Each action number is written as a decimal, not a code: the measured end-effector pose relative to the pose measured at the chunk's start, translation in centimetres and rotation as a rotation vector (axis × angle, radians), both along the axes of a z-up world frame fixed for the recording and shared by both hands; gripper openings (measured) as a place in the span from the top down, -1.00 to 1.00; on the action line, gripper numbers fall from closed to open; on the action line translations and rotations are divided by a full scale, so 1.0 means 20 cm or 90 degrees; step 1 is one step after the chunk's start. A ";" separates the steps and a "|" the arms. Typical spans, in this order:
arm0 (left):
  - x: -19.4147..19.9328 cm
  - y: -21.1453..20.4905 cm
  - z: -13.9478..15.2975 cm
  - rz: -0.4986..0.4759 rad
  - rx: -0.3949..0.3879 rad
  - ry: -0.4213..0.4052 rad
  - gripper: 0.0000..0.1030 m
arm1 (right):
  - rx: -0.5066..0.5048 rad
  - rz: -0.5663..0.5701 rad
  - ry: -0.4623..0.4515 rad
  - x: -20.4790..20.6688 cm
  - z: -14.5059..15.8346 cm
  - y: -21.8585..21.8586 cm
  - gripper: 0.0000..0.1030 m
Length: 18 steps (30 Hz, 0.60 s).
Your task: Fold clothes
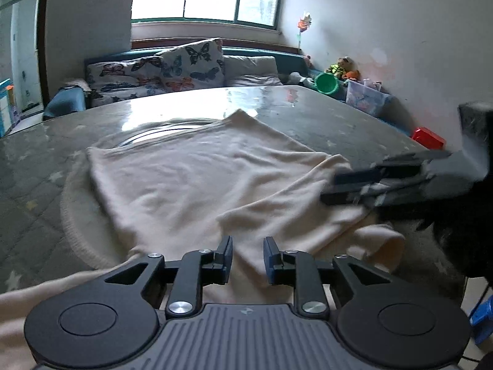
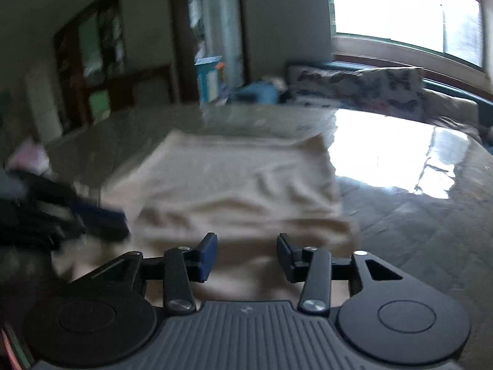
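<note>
A cream knit garment (image 1: 191, 182) lies partly folded on the grey marbled table (image 1: 323, 120), with a sleeve cuff (image 1: 382, 246) at its near right. My left gripper (image 1: 248, 246) is open and empty, just above the garment's near edge. My right gripper (image 1: 331, 189) comes in from the right over the garment's right side, blurred. In the right wrist view the right gripper (image 2: 246, 243) is open and empty above the garment (image 2: 234, 185). The left gripper (image 2: 114, 225) shows blurred at the left there.
A sofa with butterfly cushions (image 1: 191, 61) stands behind the table under a window. Toys, a green bucket (image 1: 326, 82), a clear storage box (image 1: 365, 98) and a red object (image 1: 429, 138) sit along the right wall. A doorway and a blue box (image 2: 209, 77) are at the far left.
</note>
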<state>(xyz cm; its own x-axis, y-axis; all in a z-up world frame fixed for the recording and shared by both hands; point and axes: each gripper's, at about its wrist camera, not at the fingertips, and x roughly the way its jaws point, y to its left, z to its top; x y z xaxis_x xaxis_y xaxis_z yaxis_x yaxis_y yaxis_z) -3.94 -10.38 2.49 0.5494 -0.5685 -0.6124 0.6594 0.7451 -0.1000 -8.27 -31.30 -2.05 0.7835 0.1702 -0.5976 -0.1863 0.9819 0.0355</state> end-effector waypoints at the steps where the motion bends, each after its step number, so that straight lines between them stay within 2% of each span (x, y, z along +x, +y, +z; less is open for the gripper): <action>1: -0.01 0.04 0.01 0.011 0.000 -0.003 0.52 | -0.016 0.004 -0.004 0.00 -0.01 0.02 -0.01; 6: -0.04 0.30 0.07 0.110 -0.012 -0.015 0.48 | -0.040 0.037 -0.032 0.00 0.06 0.11 -0.06; 11: -0.09 0.54 0.08 0.218 -0.017 -0.024 0.48 | -0.055 0.075 -0.029 0.04 0.03 0.23 -0.20; 13: -0.11 0.62 0.08 0.256 -0.015 -0.025 0.48 | -0.071 0.093 -0.024 0.05 0.01 0.27 -0.39; 14: -0.12 0.66 0.08 0.276 -0.014 -0.026 0.48 | -0.080 0.099 -0.027 0.05 0.00 0.29 -0.39; 16: -0.14 0.72 0.07 0.313 -0.012 -0.029 0.42 | -0.086 0.108 -0.034 0.04 0.00 0.31 -0.40; 18: -0.16 0.78 0.06 0.351 -0.011 -0.031 0.14 | -0.079 0.110 -0.041 0.04 0.02 0.31 -0.46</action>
